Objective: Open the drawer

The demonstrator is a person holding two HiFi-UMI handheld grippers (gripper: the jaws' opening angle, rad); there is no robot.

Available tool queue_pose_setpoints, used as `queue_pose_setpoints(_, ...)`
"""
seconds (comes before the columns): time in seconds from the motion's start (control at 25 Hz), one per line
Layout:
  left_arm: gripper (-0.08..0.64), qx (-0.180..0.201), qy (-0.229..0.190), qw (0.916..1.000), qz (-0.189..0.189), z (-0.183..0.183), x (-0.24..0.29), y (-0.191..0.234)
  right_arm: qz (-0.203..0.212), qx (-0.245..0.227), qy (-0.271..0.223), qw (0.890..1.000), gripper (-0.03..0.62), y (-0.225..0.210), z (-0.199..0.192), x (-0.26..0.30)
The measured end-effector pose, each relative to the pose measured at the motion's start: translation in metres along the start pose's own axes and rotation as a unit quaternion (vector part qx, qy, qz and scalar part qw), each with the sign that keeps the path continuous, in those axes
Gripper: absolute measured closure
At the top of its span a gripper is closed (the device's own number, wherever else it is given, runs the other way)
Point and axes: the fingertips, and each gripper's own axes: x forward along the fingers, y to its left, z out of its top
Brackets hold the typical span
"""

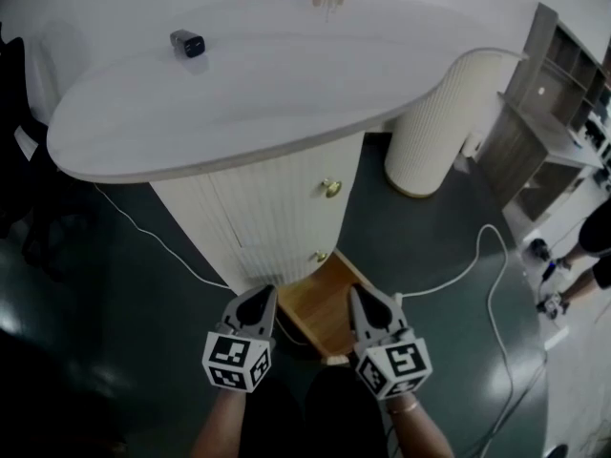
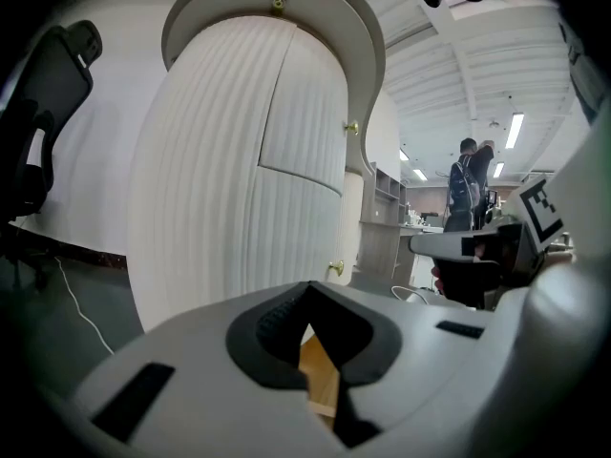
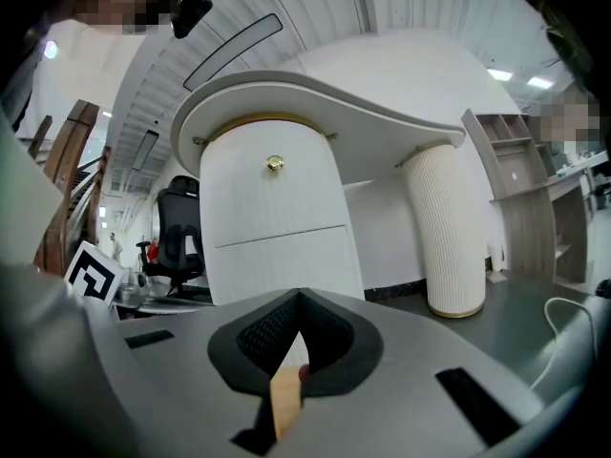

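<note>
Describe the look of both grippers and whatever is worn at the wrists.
The left gripper and right gripper match: light grey tapered bodies, black ribbed pads, and a white cube with black square markers on each. No sleeves cover the forearms; a thin band circles the right wrist.

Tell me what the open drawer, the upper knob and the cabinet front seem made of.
Drawer: light wood or wood-look board, matte, warm tan inside. Upper knob: likely brass-finished metal; it glints gold. Cabinet front: white fluted panel, matte, probably painted board.
</note>
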Motion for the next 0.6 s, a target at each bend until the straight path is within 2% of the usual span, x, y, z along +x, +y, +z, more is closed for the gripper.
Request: queue_pose_setpoints(0.6,0.558,-0.001,-0.017,0.9996,0.021,0.005,-0.013,0.019,0.014,0.003,-0.001,1.0,0.591,0.014,-0.004,0.004)
